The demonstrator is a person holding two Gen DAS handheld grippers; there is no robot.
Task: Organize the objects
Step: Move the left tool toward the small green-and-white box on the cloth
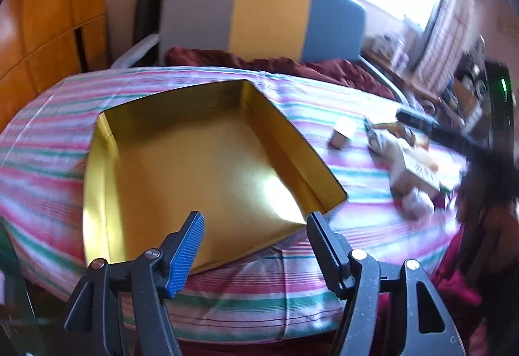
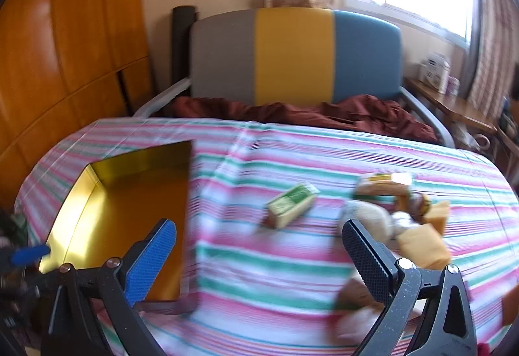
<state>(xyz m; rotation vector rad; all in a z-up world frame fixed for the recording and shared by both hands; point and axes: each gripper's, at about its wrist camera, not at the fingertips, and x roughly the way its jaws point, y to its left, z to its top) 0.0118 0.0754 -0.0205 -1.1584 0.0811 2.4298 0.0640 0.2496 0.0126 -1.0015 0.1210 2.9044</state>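
Note:
An open gold box (image 1: 181, 167) lies on the striped bed; nothing shows inside it. It also shows at the left of the right wrist view (image 2: 129, 213). My left gripper (image 1: 256, 223) is open and empty above the box's near edge. My right gripper (image 2: 259, 236) is open and empty over the striped sheet. A small green and yellow carton (image 2: 290, 205) lies ahead of it. A blurred pile of packets and small boxes (image 2: 402, 213) lies to its right, and shows in the left wrist view (image 1: 405, 161) beside a small carton (image 1: 342, 133).
The striped sheet (image 2: 292, 265) covers the bed. A grey, yellow and blue headboard (image 2: 292, 57) and a dark red blanket (image 2: 324, 116) lie behind. A wooden wardrobe (image 2: 65, 64) stands left, a side table (image 2: 454, 109) right.

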